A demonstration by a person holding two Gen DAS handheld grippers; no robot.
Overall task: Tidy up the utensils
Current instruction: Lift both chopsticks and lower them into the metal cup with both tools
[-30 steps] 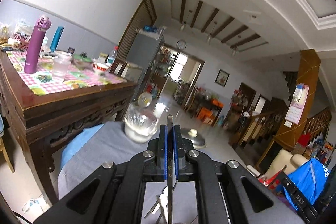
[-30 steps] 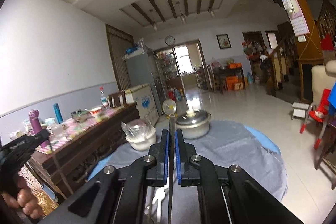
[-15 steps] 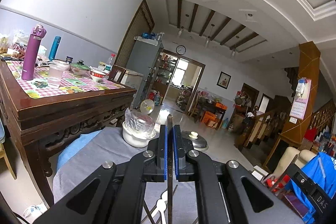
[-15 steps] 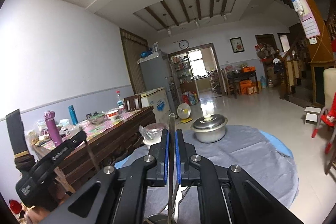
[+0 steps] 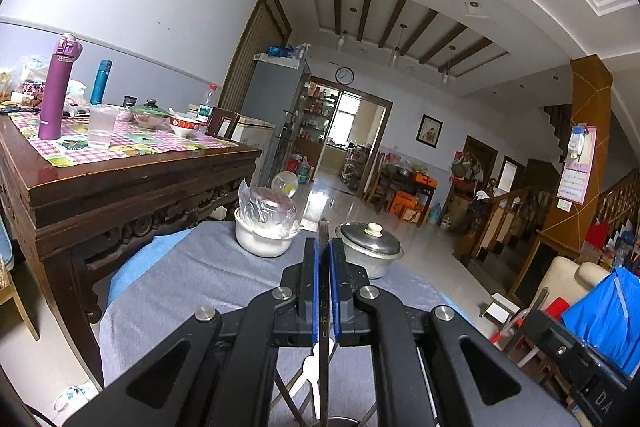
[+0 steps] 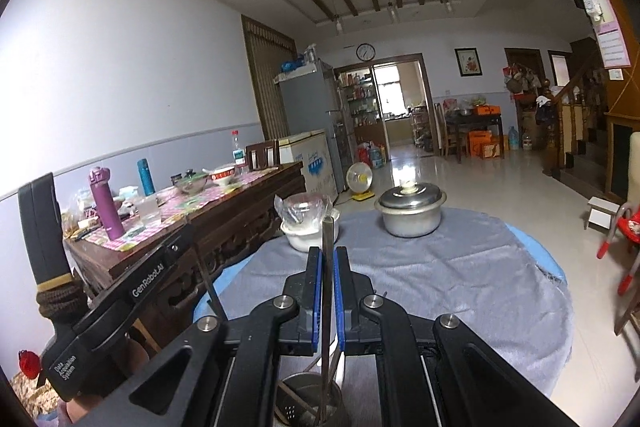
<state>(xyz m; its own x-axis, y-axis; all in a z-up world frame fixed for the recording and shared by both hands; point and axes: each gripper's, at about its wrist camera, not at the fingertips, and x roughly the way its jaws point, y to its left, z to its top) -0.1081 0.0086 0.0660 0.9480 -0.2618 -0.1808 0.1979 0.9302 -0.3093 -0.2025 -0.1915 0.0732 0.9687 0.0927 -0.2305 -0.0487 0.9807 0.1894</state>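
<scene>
My left gripper is shut on a flat metal chopstick that stands upright between its blue pads. Under it lie a white spoon and other metal utensils. My right gripper is shut on another upright metal chopstick, whose lower end reaches into a metal utensil holder on the grey cloth. In the right wrist view the left gripper shows at the left, a thin chopstick slanting down from it.
A round table under a grey cloth carries a white bowl covered in plastic wrap and a lidded metal pot. A dark wooden side table with bottles and dishes stands close on the left. A red chair stands at the right.
Both grippers have sunk toward the table, each still holding its chopstick. The left gripper has come further into the right wrist view, and the utensil holder now shows below the right gripper.
</scene>
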